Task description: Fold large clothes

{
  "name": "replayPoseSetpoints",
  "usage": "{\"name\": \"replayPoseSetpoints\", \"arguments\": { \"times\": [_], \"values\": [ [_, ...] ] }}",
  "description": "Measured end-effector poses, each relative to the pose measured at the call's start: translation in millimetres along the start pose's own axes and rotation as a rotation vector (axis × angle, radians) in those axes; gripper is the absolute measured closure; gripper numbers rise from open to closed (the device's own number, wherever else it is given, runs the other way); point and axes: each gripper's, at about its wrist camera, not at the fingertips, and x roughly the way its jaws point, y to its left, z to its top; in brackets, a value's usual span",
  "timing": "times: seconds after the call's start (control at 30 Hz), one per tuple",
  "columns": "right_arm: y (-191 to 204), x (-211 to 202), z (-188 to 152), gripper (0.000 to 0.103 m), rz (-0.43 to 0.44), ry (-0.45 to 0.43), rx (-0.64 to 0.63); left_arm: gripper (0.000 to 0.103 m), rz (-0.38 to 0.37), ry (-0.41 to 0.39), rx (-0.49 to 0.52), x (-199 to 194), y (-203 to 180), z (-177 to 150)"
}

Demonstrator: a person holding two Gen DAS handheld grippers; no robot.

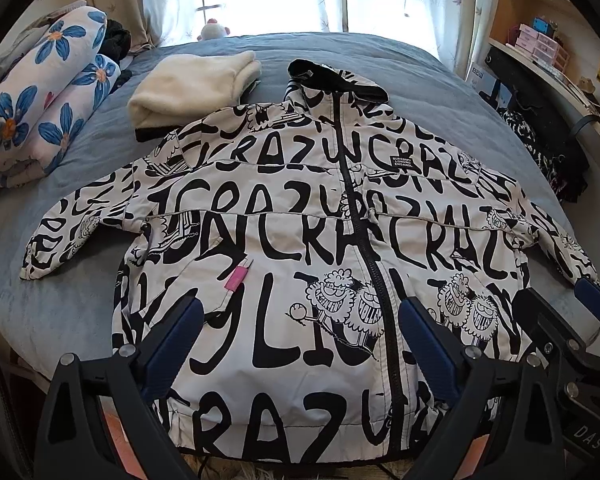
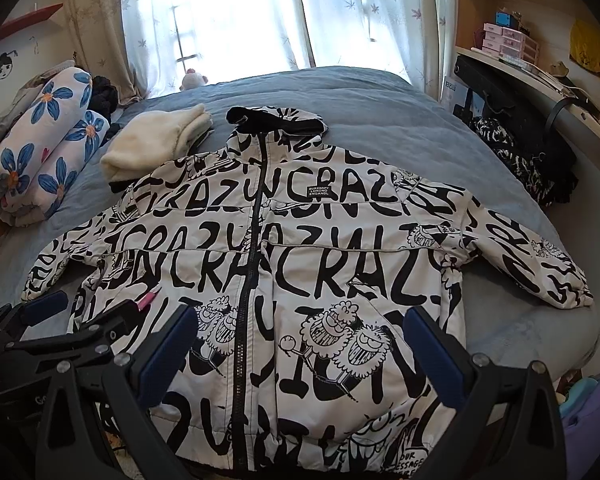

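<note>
White and black all over, the jacket [image 1: 300, 216] lay face up on the blue bed [image 1: 440, 80], zipped shut, hood toward the window and both sleeves spread out to the sides. From the left wrist camera, the left gripper [image 1: 300, 320] hung over the lower front of the jacket with its jaws wide apart and nothing between the pads, the hem just beneath them. A pink tag [image 1: 236, 276] showed at the pocket near its left finger. The right gripper [image 1: 560, 300] sat at the right edge of that view, near the sleeve cuff. A folded cream fleece [image 1: 192, 84] rested beside the jacket's shoulder, and a rolled floral quilt [image 1: 40, 100] lay along the bed's left side.

From the right wrist camera, the right gripper [image 2: 300, 332] also stood spread wide over the jacket's [image 2: 300, 240] lower right front, gripping nothing. The left gripper [image 2: 96, 312] appeared at the left, jaws apart, by the pocket. A black-and-white patterned garment [image 2: 516, 164] was heaped at the bed's [image 2: 360, 96] right edge beside the desk [image 2: 560, 92].
</note>
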Motion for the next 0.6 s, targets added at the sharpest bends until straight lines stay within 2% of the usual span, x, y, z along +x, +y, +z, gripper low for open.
{"name": "replayPoseSetpoints", "arguments": {
  "times": [0.6],
  "values": [
    [-10.0,5.2,-1.9,0.0,0.022,0.025,0.04,0.006,0.006,-0.003,0.001,0.3,-4.0,1.7]
  ]
}}
